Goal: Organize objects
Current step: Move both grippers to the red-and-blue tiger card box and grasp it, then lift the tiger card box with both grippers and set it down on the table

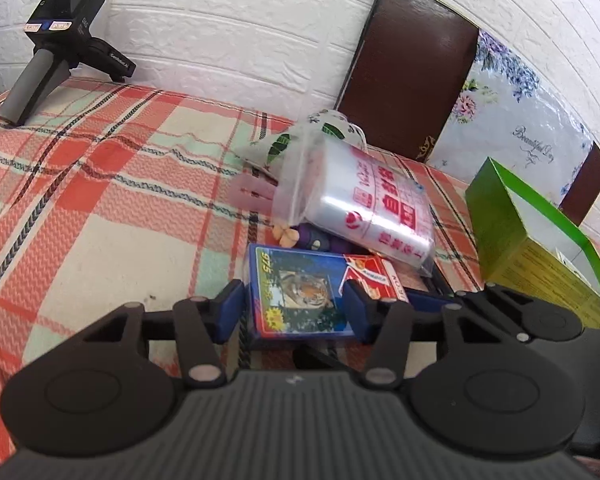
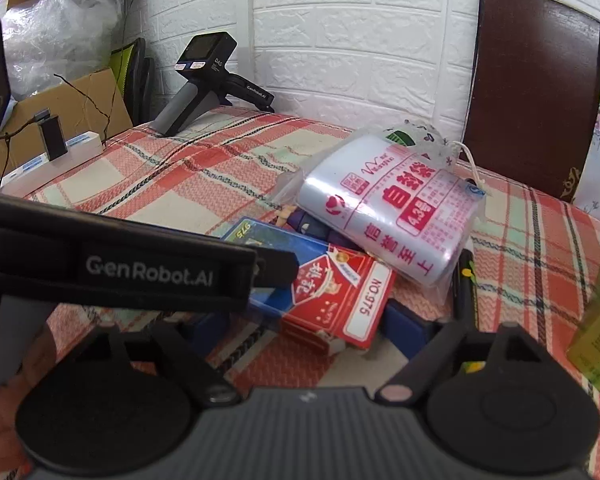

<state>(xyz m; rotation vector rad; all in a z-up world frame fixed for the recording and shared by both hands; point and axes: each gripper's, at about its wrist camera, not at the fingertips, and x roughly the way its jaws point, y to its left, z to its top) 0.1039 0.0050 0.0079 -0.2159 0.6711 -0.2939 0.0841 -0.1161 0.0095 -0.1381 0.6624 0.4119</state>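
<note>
A blue card box with a tiger picture [image 1: 296, 300] lies on the checked tablecloth [image 1: 100, 200]. My left gripper [image 1: 296, 314] is shut on it, its blue pads [image 1: 232, 312] against the box's two long sides. A red card box [image 2: 340, 300] leans on the blue one's right edge. My right gripper [image 2: 310, 328] stands open around the red box, with a gap on the left side. In the right wrist view the left gripper's black body [image 2: 148, 272] crosses in front and hides much of the blue box [image 2: 260, 240].
A pack of zip bags [image 1: 364, 208] rests on a purple item [image 1: 320, 240] and a floral pouch [image 1: 300, 140] just behind the card boxes. A green box [image 1: 540, 248] stands right, a black pen [image 2: 466, 280] beside the pack. A spare gripper device [image 2: 208, 80] sits far left; a chair back [image 2: 536, 88] is behind.
</note>
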